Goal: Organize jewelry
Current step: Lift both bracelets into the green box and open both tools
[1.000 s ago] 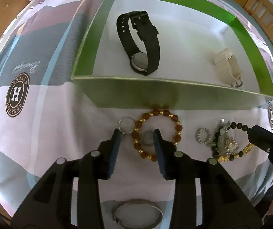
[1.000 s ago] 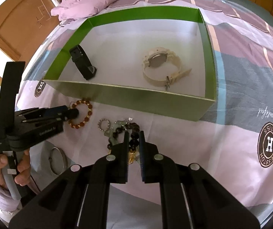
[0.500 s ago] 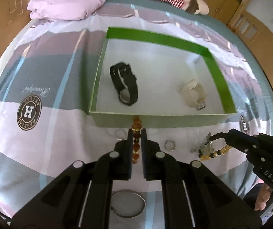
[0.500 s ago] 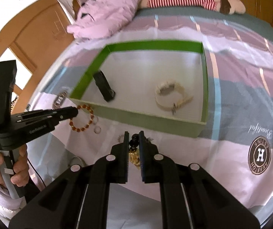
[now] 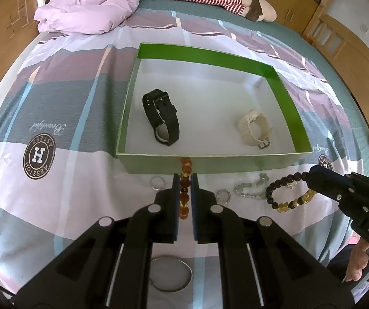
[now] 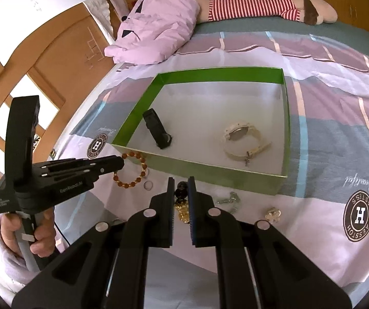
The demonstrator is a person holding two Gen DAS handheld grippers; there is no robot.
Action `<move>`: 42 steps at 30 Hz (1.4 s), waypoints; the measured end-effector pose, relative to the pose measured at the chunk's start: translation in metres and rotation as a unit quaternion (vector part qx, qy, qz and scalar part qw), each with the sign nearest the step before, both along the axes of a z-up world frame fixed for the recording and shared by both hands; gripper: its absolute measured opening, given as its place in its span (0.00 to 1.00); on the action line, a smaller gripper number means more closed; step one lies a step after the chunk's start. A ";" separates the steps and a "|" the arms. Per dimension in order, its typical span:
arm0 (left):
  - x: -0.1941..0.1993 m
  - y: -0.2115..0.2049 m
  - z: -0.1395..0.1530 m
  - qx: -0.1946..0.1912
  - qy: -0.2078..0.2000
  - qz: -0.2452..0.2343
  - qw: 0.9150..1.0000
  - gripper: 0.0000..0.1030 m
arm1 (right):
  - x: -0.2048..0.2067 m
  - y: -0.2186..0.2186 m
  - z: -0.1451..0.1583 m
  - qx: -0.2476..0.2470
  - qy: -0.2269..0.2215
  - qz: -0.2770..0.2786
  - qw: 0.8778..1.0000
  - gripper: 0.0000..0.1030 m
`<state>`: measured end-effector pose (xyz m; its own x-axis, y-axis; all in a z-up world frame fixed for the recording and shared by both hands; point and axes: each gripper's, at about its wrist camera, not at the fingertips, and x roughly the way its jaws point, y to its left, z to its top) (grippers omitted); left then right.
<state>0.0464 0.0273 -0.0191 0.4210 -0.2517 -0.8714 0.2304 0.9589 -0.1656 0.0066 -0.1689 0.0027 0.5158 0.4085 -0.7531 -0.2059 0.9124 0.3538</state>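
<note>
- Left gripper (image 5: pixel 185 180): pinching narrow on the amber bead bracelet (image 5: pixel 185 193), beads showing in the slit between both pads, loop hanging clear of the bed just short of the near wall of the green box (image 5: pixel 210 166).
- Right gripper (image 6: pixel 179 185): likewise clamping narrow, on the black-and-gold bead bracelet (image 6: pixel 181 203), dark beads at the tips and gold ones dangling below, also raised above the bedspread (image 6: pixel 326 154).
- Handling, judging by looks: light strings of hard round beads, probably on elastic cord; limp, swinging freely, rolling under the pads; gripping across a bead or two rather than the bare cord, squeezing only enough to stop slipping.
- Likely letting each loop down low over the white floor of the box, avoiding a drop from height and a snag on the rim.
- Inside the box: black watch (image 5: pixel 162 118) standing on edge toward the left, cream watch (image 5: pixel 254 128) lying toward the right, well apart, open floor lying between them.
- Waiting on the bed near the box front: small ring (image 5: pixel 156 182), beaded ring (image 5: pixel 222 196), silver chain piece (image 5: pixel 251 189), silver bangle (image 5: pixel 171 274) close beneath the left gripper; thin, flat, slippery things, probably needing a pinch at the edge.
</note>
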 end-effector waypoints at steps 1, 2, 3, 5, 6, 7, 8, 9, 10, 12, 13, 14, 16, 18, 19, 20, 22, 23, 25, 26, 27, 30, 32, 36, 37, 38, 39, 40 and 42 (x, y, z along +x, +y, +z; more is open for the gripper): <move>0.000 0.000 -0.001 0.000 0.000 -0.001 1.000 0.07 | 0.000 0.000 0.000 -0.003 0.000 0.001 1.000 0.09; -0.001 0.000 -0.001 0.001 0.000 -0.001 1.000 0.07 | 0.001 0.000 -0.001 -0.007 0.003 0.001 1.000 0.09; -0.001 -0.001 -0.001 0.003 0.000 -0.002 1.000 0.07 | 0.001 0.002 -0.002 -0.013 0.005 0.001 1.000 0.09; -0.001 -0.003 -0.004 0.006 0.002 -0.004 1.000 0.07 | 0.002 0.003 -0.006 -0.013 0.009 0.003 1.000 0.09; 0.000 -0.002 -0.006 0.007 0.004 -0.005 1.000 0.07 | 0.002 0.004 -0.006 -0.011 0.010 0.004 1.000 0.09; 0.000 -0.003 -0.006 0.007 0.005 -0.006 1.000 0.07 | 0.002 0.005 -0.005 -0.010 0.007 0.003 1.000 0.09; -0.001 -0.003 -0.006 0.006 0.005 -0.007 1.000 0.07 | 0.002 0.004 -0.003 -0.009 0.004 0.003 1.000 0.09; -0.001 -0.003 -0.004 0.005 0.003 -0.007 1.000 0.07 | 0.002 0.003 0.000 -0.008 -0.001 0.000 1.000 0.09; -0.001 -0.003 -0.001 0.003 0.000 -0.007 1.000 0.07 | 0.002 0.003 0.002 -0.008 -0.005 0.000 1.000 0.09; 0.001 -0.004 0.008 0.002 -0.007 -0.006 1.000 0.07 | 0.003 0.002 0.010 -0.008 -0.014 -0.003 1.000 0.09; 0.003 -0.005 0.013 0.003 -0.012 -0.005 1.000 0.07 | 0.004 0.002 0.017 -0.010 -0.024 -0.008 1.000 0.09; 0.007 -0.007 0.021 -0.002 -0.019 -0.005 1.000 0.07 | 0.007 0.002 0.024 -0.012 -0.031 -0.013 0.999 0.09; 0.012 -0.011 0.035 -0.007 -0.031 -0.008 0.999 0.07 | 0.012 0.002 0.036 -0.016 -0.045 -0.022 0.999 0.09; 0.018 -0.020 0.051 0.003 -0.054 -0.016 0.998 0.07 | 0.022 0.002 0.045 -0.023 -0.059 -0.029 0.998 0.09; 0.020 -0.022 0.055 0.008 -0.063 -0.017 0.998 0.07 | 0.030 0.004 0.047 -0.031 -0.062 -0.032 0.997 0.09; 0.026 -0.026 0.060 0.017 -0.073 -0.016 0.997 0.07 | 0.036 0.005 0.047 -0.035 -0.061 -0.034 0.997 0.09; 0.038 -0.030 0.060 0.019 -0.072 -0.016 0.997 0.07 | 0.051 0.005 0.038 -0.039 -0.052 -0.039 0.997 0.09; 0.044 -0.032 0.058 0.017 -0.068 -0.015 0.997 0.07 | 0.057 0.006 0.029 -0.041 -0.045 -0.041 0.997 0.09; 0.056 -0.034 0.050 0.008 -0.060 -0.016 0.998 0.07 | 0.064 0.008 0.013 -0.053 -0.035 -0.043 0.997 0.09; 0.062 -0.035 0.043 0.010 -0.052 -0.017 0.998 0.07 | 0.066 0.009 0.007 -0.063 -0.029 -0.045 0.997 0.10; 0.064 -0.036 0.037 0.014 -0.048 -0.017 0.999 0.07 | 0.066 0.009 0.002 -0.073 -0.022 -0.047 0.996 0.13; 0.066 -0.034 0.023 0.023 -0.031 -0.010 0.999 0.07 | 0.062 0.001 0.006 -0.058 -0.026 -0.056 0.996 0.34; 0.065 -0.032 0.022 0.020 -0.026 -0.009 0.999 0.08 | 0.056 -0.005 0.014 -0.049 -0.030 -0.060 0.997 0.39; 0.049 -0.029 0.029 0.021 -0.028 -0.015 0.999 0.19 | 0.033 -0.015 0.015 -0.037 -0.006 -0.030 0.999 0.39; 0.043 -0.028 0.030 0.024 -0.029 -0.019 0.999 0.26 | 0.022 -0.015 0.005 -0.039 0.015 -0.008 0.999 0.39; 0.038 -0.027 0.029 0.028 -0.029 -0.021 0.999 0.28 | 0.017 -0.013 -0.005 -0.040 0.033 0.010 0.999 0.39; 0.029 -0.024 0.026 0.035 -0.027 -0.026 0.999 0.32 | 0.014 -0.009 -0.016 -0.044 0.050 0.022 0.998 0.39; 0.022 -0.021 0.021 0.045 -0.021 -0.027 0.998 0.34 | 0.014 -0.004 -0.025 -0.052 0.061 0.026 0.996 0.39; 0.017 -0.013 0.004 0.057 0.005 -0.021 0.998 0.35 | 0.019 0.008 -0.046 -0.083 0.077 0.024 0.993 0.39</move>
